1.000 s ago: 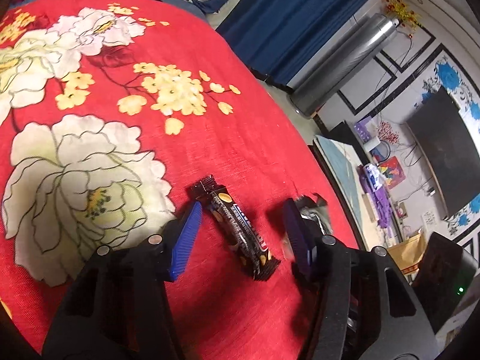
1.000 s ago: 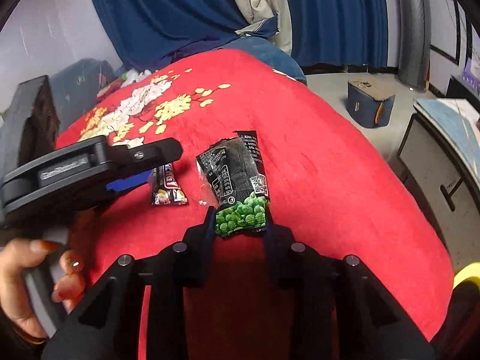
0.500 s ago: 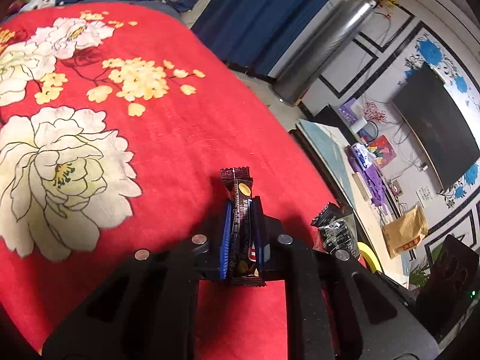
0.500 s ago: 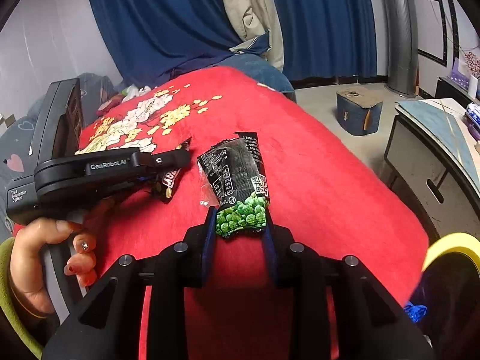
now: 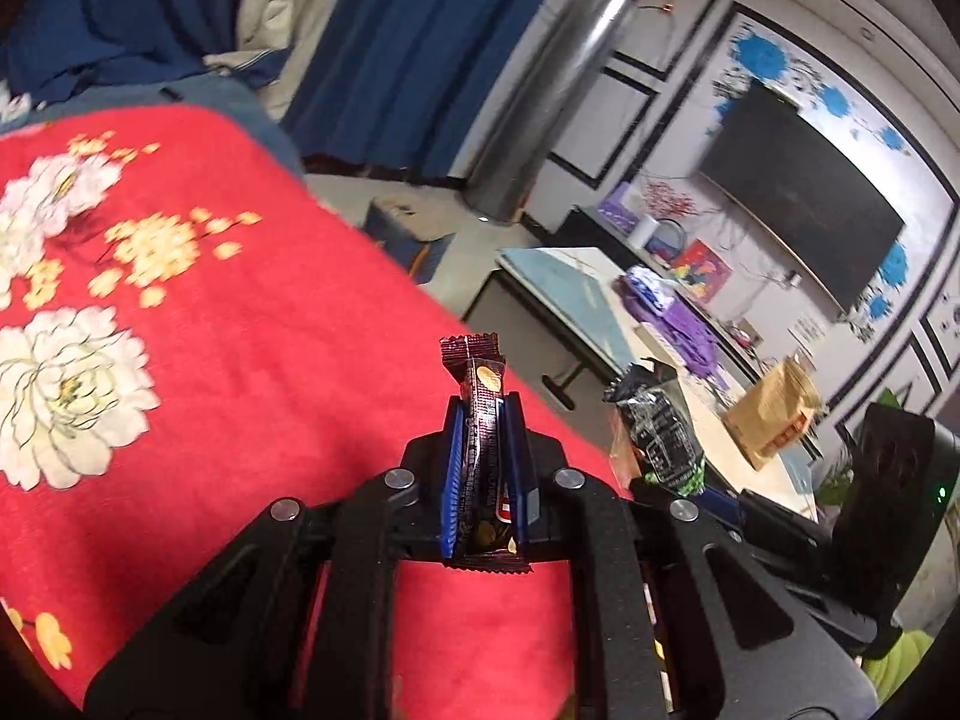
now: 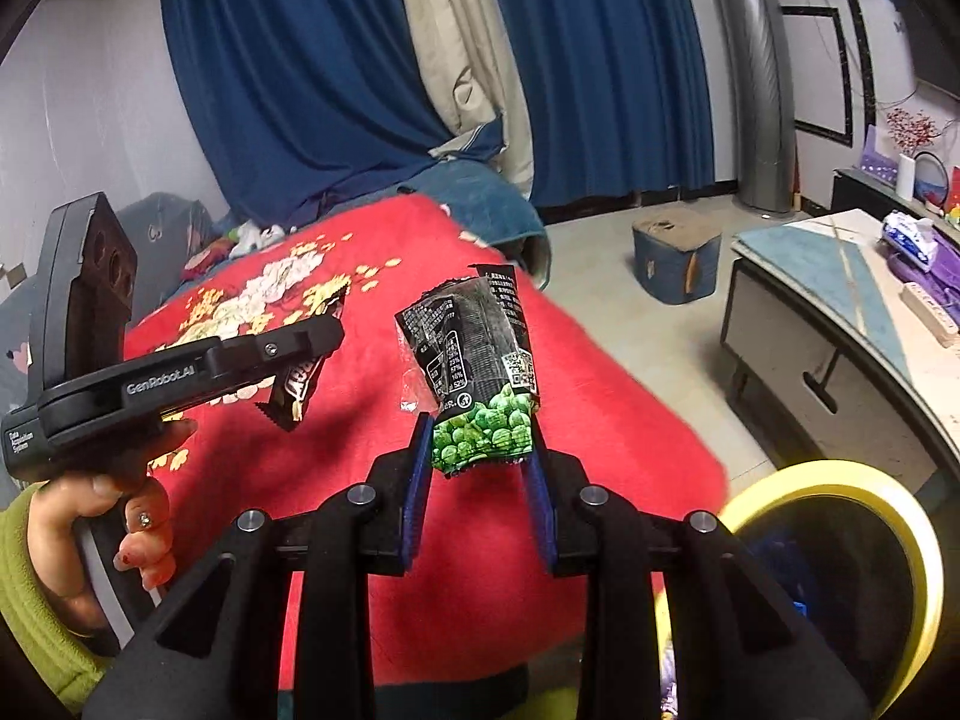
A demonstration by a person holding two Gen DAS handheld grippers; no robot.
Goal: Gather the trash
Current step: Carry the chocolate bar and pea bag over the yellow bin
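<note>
My left gripper [image 5: 483, 420] is shut on a dark brown candy bar wrapper [image 5: 485, 414], which stands upright between the blue pads above the red flowered blanket [image 5: 198, 348]. In the right wrist view the same left gripper [image 6: 327, 333] carries that candy bar wrapper [image 6: 297, 384] at the left, held by a hand [image 6: 129, 516]. My right gripper [image 6: 480, 438] is shut on the green end of a black pea snack bag [image 6: 474, 348], lifted off the blanket [image 6: 588, 438]. That snack bag [image 5: 657, 420] also shows at the right of the left wrist view.
A yellow-rimmed bin [image 6: 840, 540] sits at the lower right beside the bed. Beyond the bed edge lie bare floor, a small blue box [image 6: 675, 261], a low cabinet [image 6: 822, 324], blue curtains [image 6: 300, 72] and a silver pipe [image 5: 540, 102]. A dark screen [image 5: 804, 198] hangs on the wall.
My left gripper shut on the candy bar wrapper and lifted it off the blanket. Both grippers rose and swung right toward the bed edge; the yellow bin came into view.
</note>
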